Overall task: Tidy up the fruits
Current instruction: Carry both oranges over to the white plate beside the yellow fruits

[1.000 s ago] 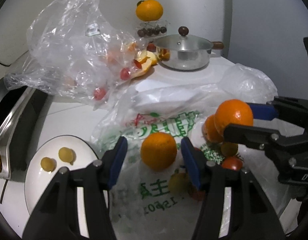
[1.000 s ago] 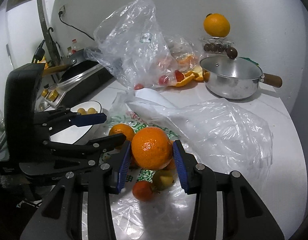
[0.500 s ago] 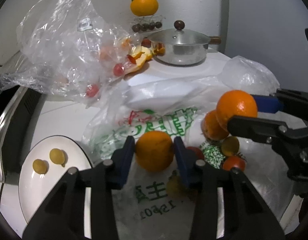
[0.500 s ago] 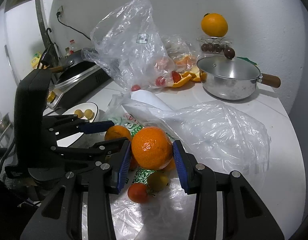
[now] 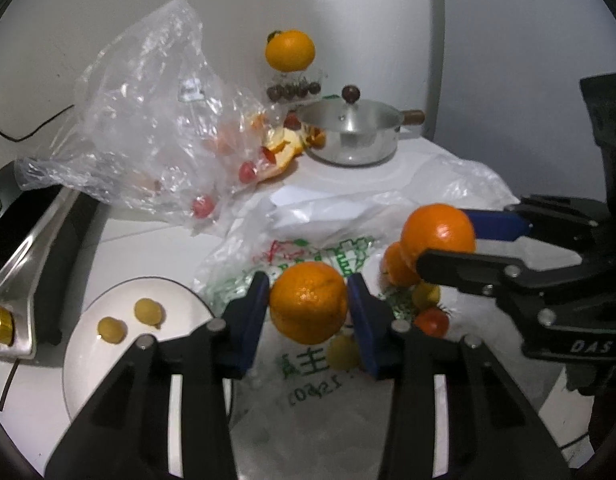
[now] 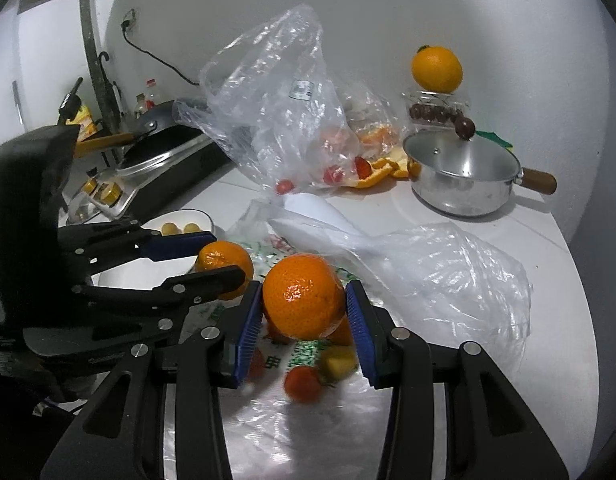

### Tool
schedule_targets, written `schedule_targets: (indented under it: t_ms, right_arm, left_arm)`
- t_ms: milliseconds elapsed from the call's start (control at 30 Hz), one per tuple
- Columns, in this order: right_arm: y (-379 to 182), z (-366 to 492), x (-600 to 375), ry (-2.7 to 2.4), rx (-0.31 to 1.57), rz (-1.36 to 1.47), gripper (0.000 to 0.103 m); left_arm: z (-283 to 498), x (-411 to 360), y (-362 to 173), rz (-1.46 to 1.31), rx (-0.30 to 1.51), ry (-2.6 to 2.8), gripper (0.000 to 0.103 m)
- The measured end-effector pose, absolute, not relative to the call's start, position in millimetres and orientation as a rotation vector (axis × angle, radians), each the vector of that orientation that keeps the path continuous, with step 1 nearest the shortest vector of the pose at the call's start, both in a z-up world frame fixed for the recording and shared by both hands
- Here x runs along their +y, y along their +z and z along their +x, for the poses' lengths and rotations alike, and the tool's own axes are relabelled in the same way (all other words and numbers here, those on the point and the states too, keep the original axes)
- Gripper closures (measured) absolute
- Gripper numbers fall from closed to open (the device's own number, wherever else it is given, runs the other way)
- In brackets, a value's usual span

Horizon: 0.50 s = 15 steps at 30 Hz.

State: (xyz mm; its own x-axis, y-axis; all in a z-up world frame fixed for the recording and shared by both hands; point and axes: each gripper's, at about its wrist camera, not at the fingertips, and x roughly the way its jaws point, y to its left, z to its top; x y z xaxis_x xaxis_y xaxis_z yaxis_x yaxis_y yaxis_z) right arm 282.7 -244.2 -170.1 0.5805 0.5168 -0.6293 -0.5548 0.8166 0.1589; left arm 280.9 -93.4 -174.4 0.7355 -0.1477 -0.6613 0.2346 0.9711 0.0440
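Observation:
My left gripper (image 5: 308, 306) is shut on an orange (image 5: 308, 307) and holds it above a printed plastic bag (image 5: 308, 360). My right gripper (image 6: 303, 300) is shut on a second orange (image 6: 303, 298), seen also in the left wrist view (image 5: 438, 232). A third orange (image 5: 394, 266), a small yellow fruit (image 6: 338, 364) and a small red fruit (image 6: 301, 384) lie on the bag below. A white plate (image 5: 87, 376) at left holds two small yellow fruits (image 5: 129, 318).
A steel pot with lid (image 6: 462, 178) stands at the back right. A clear bag with red fruits (image 6: 275, 120) and orange peels (image 6: 382, 168) lies behind. An orange on a box of dark fruits (image 6: 436, 70) stands by the wall. A stove (image 6: 147, 168) is at left.
My left gripper closed on the orange and lifted it off the bag. My right gripper has risen a little with its orange.

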Motion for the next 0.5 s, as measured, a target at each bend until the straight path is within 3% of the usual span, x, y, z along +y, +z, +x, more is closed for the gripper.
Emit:
schedule_targets:
  t_ms: [500]
  right_arm:
    - [-156, 254, -197, 0.669, 0.709, -0.115, 0.059]
  left_arm:
    - [230, -41, -162, 0.079, 0.675, -0.155, 0.062]
